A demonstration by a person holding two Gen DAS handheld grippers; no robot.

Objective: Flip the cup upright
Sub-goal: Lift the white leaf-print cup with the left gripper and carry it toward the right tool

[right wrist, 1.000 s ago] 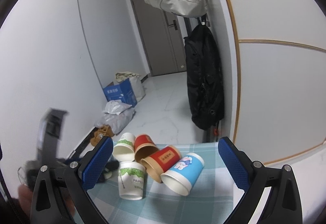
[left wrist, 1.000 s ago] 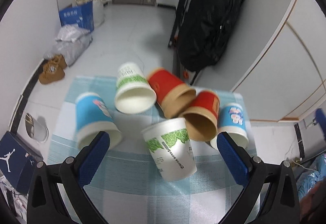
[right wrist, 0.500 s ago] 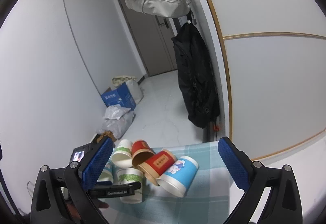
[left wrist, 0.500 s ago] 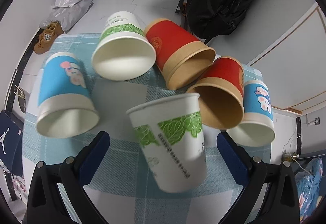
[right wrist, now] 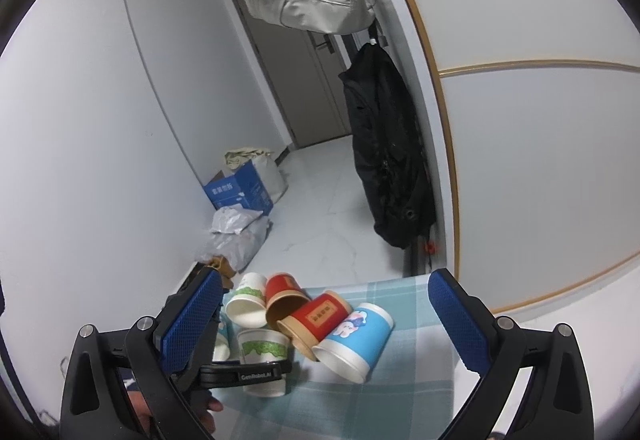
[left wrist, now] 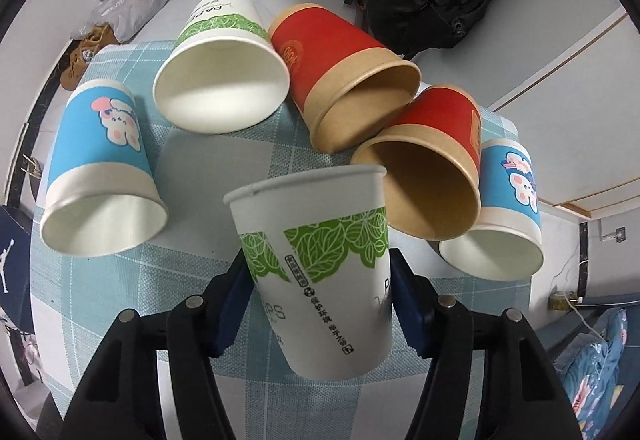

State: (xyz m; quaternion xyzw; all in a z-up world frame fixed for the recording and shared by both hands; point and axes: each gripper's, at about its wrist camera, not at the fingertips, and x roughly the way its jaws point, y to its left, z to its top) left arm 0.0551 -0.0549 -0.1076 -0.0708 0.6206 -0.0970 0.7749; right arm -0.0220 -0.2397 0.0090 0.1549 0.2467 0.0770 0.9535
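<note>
Left gripper clenched on the white leaf-print paper cup, blue pads pressed to its lower sides, rim up; a side hold that looks suited to turning it. Half a second ago those jaws stood wide apart and the cup lay clear of them. Beyond it, five cups lie toppled on the checked tabletop. Right gripper hangs spread, empty, well above the tabletop; little changed.
</note>
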